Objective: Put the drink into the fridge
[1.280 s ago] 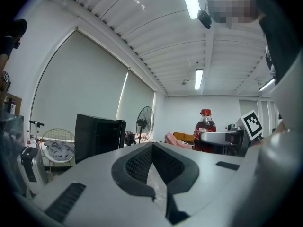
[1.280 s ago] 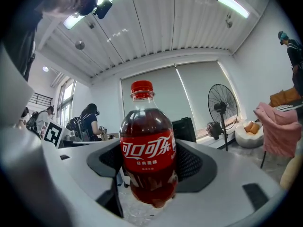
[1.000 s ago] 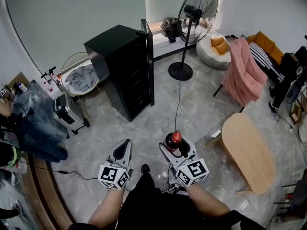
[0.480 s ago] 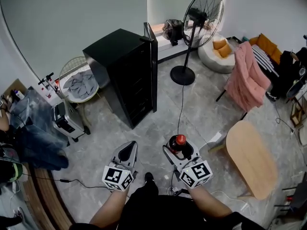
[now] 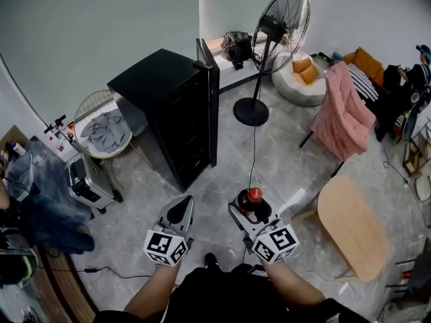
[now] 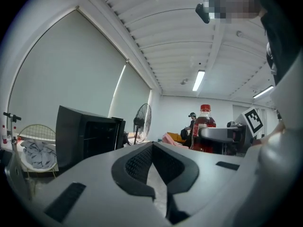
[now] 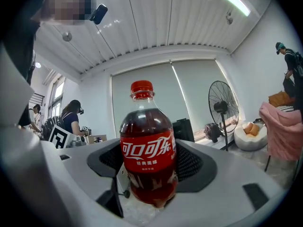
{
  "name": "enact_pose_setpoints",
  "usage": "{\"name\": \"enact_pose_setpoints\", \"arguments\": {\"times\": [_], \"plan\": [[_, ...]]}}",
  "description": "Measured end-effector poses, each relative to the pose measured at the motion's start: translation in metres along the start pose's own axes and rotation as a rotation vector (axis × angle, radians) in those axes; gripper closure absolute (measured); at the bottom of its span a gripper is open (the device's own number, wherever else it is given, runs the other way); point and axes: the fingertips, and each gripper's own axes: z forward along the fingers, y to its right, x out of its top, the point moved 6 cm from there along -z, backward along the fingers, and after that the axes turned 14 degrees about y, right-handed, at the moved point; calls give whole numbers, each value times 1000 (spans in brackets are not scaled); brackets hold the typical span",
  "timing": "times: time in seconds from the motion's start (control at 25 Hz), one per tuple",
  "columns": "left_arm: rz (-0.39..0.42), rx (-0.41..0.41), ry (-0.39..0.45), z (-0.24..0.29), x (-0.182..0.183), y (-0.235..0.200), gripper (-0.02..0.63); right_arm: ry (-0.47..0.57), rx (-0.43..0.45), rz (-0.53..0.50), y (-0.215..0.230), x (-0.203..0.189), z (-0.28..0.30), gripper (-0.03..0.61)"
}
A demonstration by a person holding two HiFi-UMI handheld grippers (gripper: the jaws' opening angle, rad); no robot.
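Head view: the left gripper (image 5: 179, 206) and right gripper (image 5: 249, 212) are held side by side above the grey floor (image 5: 222, 173). The drink bottle (image 5: 253, 196) stands upright in the right one, well apart from the black fridge (image 5: 161, 99).
Left gripper view: the 2 jaws meet, with nothing between them.
Right gripper view: the jaws clamp the drink bottle's lower body, red cap up.

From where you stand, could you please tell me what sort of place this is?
It looks like a casual lounge or break room, perhaps in an office or lab. A black fridge stands on a grey tiled floor, with a pedestal fan, a beanbag and a wooden table nearby.
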Motion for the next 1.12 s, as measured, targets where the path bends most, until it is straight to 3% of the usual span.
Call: {"name": "enact_pose_setpoints", "arguments": {"times": [0.6, 1.12], "plan": [[-6, -16, 7, 84, -12, -37, 601, 30, 19, -9, 52, -1, 66, 252], [27, 104, 3, 207, -28, -80, 601, -3, 125, 10, 167, 9, 168, 252]]}}
